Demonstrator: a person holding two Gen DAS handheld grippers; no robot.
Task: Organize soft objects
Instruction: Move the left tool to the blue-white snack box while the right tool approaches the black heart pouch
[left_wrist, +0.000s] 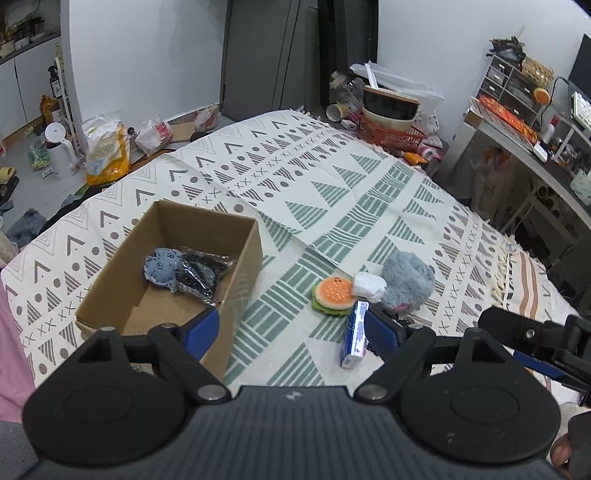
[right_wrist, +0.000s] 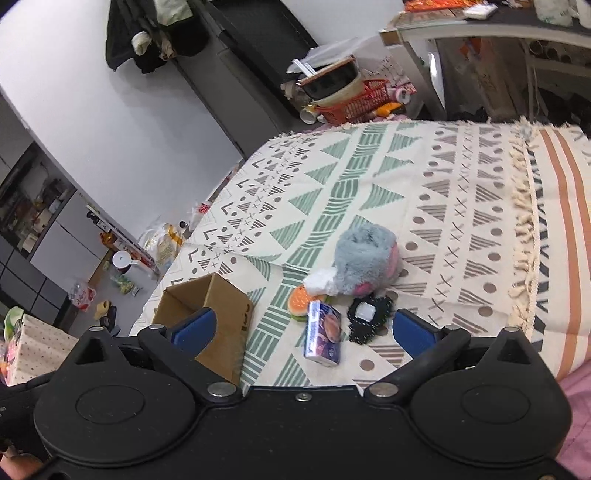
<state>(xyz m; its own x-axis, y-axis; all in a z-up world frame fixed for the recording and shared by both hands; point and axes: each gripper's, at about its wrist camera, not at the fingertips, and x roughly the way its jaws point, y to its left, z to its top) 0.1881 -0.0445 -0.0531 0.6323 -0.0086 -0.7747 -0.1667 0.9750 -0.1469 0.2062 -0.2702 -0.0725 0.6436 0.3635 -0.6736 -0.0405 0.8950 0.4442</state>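
Bedspread (left_wrist: 332, 192), cream cloth with green and grey geometric print, covers the bed; cluttered grey floor (left_wrist: 40, 184) beyond. Open brown cardboard box (left_wrist: 236, 258) holds a blue felt toy (left_wrist: 160, 269). Nearby lie a burger-shaped plush (right_wrist: 300, 303) and grey fluffy plush (right_wrist: 365, 258). Left gripper (left_wrist: 291, 332) and right gripper (right_wrist: 301, 330) both spread, empty.

Open-topped cardboard box (left_wrist: 173, 266) at left, front half of floor bare; blue felt toy (left_wrist: 161, 271) and dark foil packet (left_wrist: 201, 273) lying toward the back. Broad strip of bare patterned cloth (left_wrist: 332, 192) between box and cluster at right. Cluster tightly packed: burger toy (left_wrist: 332, 295), tissue pack (left_wrist: 355, 334), grey plush (left_wrist: 408, 280), black patch (right_wrist: 367, 319) touching or just beside one another. Far half of cloth unobstructed. Red basket (left_wrist: 391, 131) crowding the far edge.
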